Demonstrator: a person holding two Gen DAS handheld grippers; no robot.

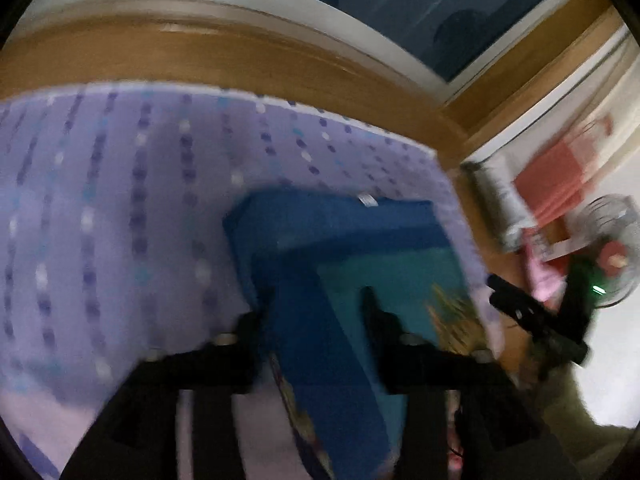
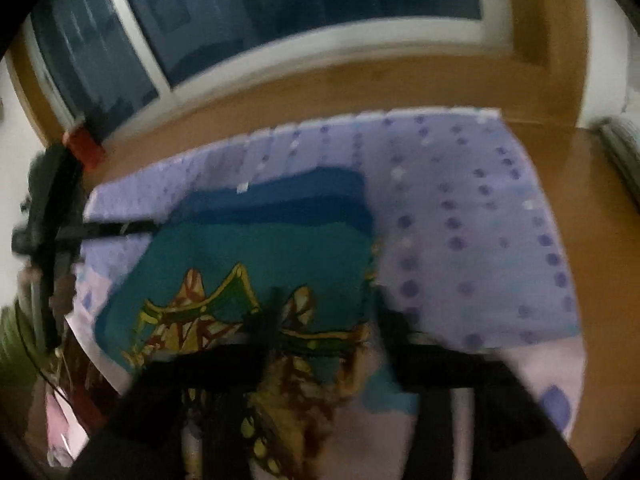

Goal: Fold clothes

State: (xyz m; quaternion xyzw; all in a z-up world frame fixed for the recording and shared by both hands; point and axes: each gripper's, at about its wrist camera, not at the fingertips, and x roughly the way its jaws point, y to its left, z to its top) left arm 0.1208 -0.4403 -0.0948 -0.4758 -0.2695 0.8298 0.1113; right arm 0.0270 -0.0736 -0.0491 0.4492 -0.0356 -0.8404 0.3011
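From the left wrist camera, the picture is blurry. A blue and teal piece of clothing (image 1: 320,248) lies folded on a purple sheet with dots (image 1: 120,184), near the sheet's right edge. A small white tag (image 1: 367,199) sits on its far edge. The left gripper (image 1: 316,312) hangs over the near part of the clothing with its two black fingers (image 1: 372,308) spread apart. The blue cloth shows in the gap, but the fingers are not pinching it, so this claw is let go. To the right, past the sheet's edge, the right gripper (image 1: 536,316) shows as a dark shape, and behind it stands a small fan (image 1: 612,248) on the wooden floor (image 1: 496,224). From the right wrist camera, also blurry, the same clothing (image 2: 272,248) lies on the dotted sheet (image 2: 460,220), with a yellow and red picture (image 2: 224,312) on its teal part. The right gripper (image 2: 324,316) hangs over the near edge of the clothing, fingers (image 2: 268,312) wide apart and grasping nothing. The left gripper (image 2: 52,216) shows dark at the left side. A big dark window (image 2: 280,12) is behind the bed.
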